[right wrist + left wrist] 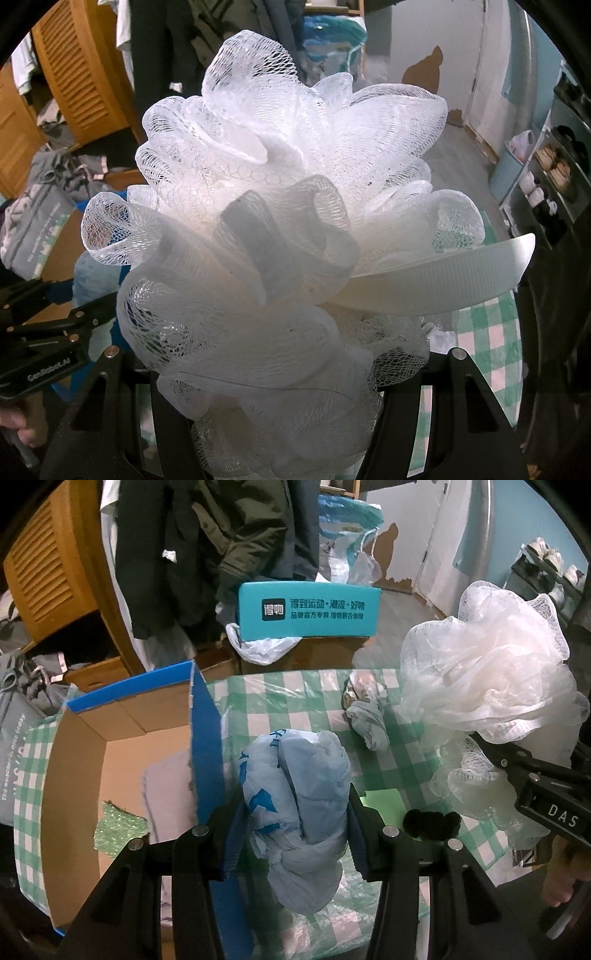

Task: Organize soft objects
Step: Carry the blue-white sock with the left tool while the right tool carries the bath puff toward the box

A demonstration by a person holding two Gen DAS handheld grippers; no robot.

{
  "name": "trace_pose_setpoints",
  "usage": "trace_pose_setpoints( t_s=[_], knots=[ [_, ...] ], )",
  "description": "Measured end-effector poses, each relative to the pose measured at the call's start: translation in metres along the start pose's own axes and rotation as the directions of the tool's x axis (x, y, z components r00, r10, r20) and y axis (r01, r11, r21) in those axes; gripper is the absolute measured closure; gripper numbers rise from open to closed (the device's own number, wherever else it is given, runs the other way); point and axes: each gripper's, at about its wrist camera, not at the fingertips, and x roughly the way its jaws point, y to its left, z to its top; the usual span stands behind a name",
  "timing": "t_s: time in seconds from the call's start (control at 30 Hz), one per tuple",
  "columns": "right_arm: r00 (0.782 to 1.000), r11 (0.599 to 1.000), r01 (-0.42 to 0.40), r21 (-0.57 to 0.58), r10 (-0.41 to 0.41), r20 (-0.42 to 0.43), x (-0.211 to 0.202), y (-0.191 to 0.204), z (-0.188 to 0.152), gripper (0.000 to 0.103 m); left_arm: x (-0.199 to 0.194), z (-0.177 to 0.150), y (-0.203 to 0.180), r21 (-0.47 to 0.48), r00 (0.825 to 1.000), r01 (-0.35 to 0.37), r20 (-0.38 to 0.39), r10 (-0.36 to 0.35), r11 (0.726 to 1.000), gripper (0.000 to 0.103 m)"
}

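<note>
My left gripper (295, 805) has its fingers closed on the knotted blue plastic bag (299, 794), held over the checked bench (399, 768) beside the blue-walled cardboard box (147, 760). My right gripper (288, 402) clamps the white mesh bath pouf (280, 206), which fills its view. A small rolled cloth bundle (365, 712) lies on the bench ahead. A teal box (308, 609) stands beyond the bench edge.

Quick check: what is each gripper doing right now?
Left gripper: shut on the knotted blue plastic bag.
Right gripper: shut on the white mesh bath pouf.
</note>
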Motion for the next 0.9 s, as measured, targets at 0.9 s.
trace_pose_setpoints(
  t_s=[0.9],
  knots=[
    [0.997, 0.994, -0.068, -0.088, 0.071, 0.037, -0.008, 0.059, 0.016, 0.042, -0.035, -0.002, 0.064, -0.105, 0.998, -0.024, 0.058, 0.03, 0.994, 0.054]
  ],
)
